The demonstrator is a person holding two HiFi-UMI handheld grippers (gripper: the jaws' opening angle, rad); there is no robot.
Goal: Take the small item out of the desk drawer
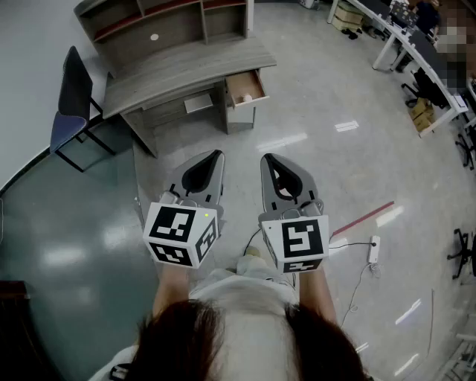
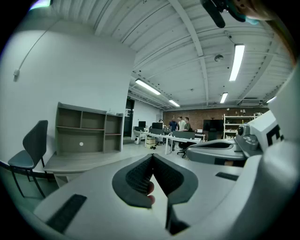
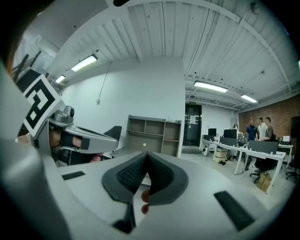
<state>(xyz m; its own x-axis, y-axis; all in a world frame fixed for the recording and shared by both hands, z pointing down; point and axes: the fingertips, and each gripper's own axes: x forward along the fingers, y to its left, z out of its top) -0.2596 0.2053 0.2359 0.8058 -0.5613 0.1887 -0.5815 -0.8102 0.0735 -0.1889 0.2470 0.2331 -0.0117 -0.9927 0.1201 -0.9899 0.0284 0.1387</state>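
The grey desk [image 1: 186, 71] stands far ahead, its right-hand drawer [image 1: 245, 87] pulled open. A small round item [image 1: 248, 97] lies inside the drawer. My left gripper [image 1: 216, 156] and right gripper [image 1: 266, 158] are held side by side over the floor, well short of the desk. Both are shut with nothing between the pads. In the left gripper view the jaws meet at the tip [image 2: 151, 157], and the desk top [image 2: 79, 161] lies beyond. In the right gripper view the jaws also meet at the tip [image 3: 146, 154].
A hutch [image 1: 160, 22] with shelves tops the desk, and a white dot [image 1: 154, 36] sits on one shelf. A dark chair [image 1: 73, 104] stands left of the desk. White office desks [image 1: 405, 45] line the far right. A power strip [image 1: 374, 249] with its cable lies on the floor.
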